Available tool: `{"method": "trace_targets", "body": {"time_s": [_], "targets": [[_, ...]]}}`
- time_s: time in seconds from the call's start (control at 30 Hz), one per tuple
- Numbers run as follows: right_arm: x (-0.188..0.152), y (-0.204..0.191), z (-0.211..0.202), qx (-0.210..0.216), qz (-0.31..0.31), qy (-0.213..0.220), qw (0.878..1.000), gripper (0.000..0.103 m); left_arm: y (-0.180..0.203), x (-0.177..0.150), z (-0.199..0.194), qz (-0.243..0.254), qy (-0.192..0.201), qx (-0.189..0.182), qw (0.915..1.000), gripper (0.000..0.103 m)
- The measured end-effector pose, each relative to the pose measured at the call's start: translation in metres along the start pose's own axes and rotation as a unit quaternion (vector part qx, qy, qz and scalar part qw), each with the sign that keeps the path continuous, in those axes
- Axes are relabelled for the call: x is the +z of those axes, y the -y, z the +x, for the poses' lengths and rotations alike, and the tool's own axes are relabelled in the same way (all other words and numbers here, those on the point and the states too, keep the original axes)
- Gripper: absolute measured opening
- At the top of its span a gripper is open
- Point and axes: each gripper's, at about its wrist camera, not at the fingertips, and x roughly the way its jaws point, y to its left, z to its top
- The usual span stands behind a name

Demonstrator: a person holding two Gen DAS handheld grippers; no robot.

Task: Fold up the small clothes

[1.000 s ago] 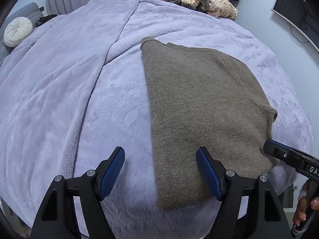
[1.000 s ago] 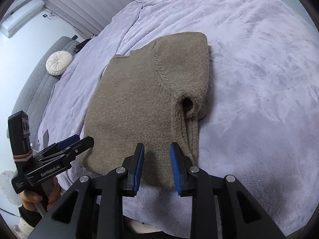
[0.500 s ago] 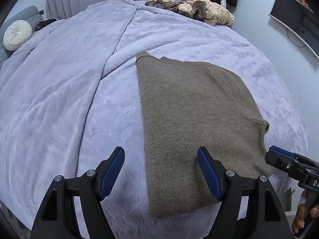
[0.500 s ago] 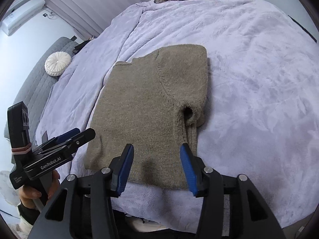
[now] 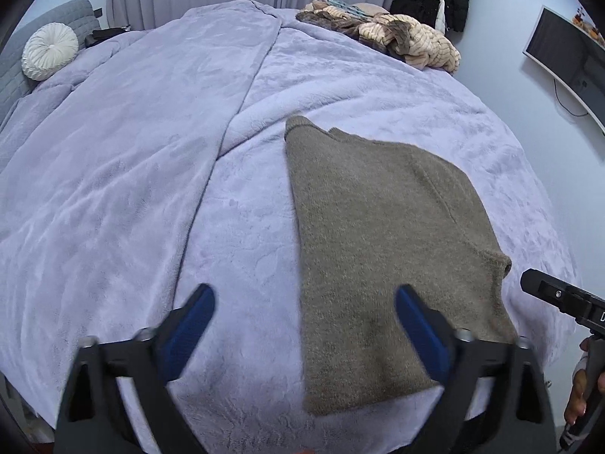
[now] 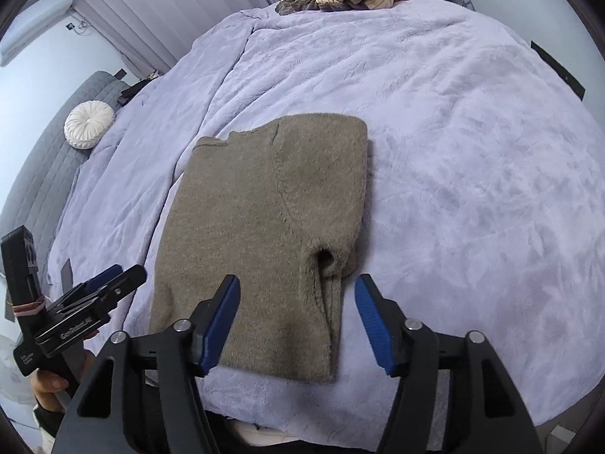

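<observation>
Item: olive knit sweater [image 6: 264,219], folded, flat on lavender bed blanket [image 6: 453,151]. Left gripper [image 5: 304,325]: jaws opening wide, above sweater's edge, holding nothing. Right gripper [image 6: 297,317]: jaws opening, empty, above sweater's near hem.

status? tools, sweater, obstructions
Left tool and right tool opening, both empty. Brown sweater folded flat on blanket. Nothing in the way.

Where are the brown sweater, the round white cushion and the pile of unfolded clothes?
brown sweater [image 6: 264,204], right wrist view, middle of its folded top.
round white cushion [image 5: 49,51], left wrist view, its centre.
pile of clothes [image 5: 412,39], left wrist view, cream knit.
</observation>
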Motion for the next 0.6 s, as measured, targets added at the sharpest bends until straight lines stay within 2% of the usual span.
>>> {"method": "trace_targets", "body": {"time_s": [0.07, 0.43, 0.47, 0.5, 0.6], "targets": [[0.010, -0.004, -0.002, -0.007, -0.006, 0.006, 1.000, 0.077, -0.003, 0.006, -0.005, -0.003, 0.014, 0.005, 0.9999, 0.103], [0.045, -0.025, -0.004, -0.044, -0.024, 0.018, 0.999, 0.088, 0.017, 0.035, 0.006, 0.012, 0.018, 0.045, 0.9987, 0.103], [0.047, -0.028, -0.002, -0.059, -0.035, 0.019, 0.997, 0.092, 0.019, 0.037, 0.009, 0.014, 0.016, 0.050, 0.9985, 0.103], [0.048, -0.030, 0.000, -0.073, -0.042, 0.021, 0.996, 0.102, 0.021, 0.037, 0.012, 0.015, 0.014, 0.055, 0.9983, 0.103], [0.051, -0.036, 0.004, -0.100, -0.061, 0.029, 0.993, 0.103, 0.026, 0.039, 0.020, 0.018, 0.005, 0.066, 0.9976, 0.103]]}}
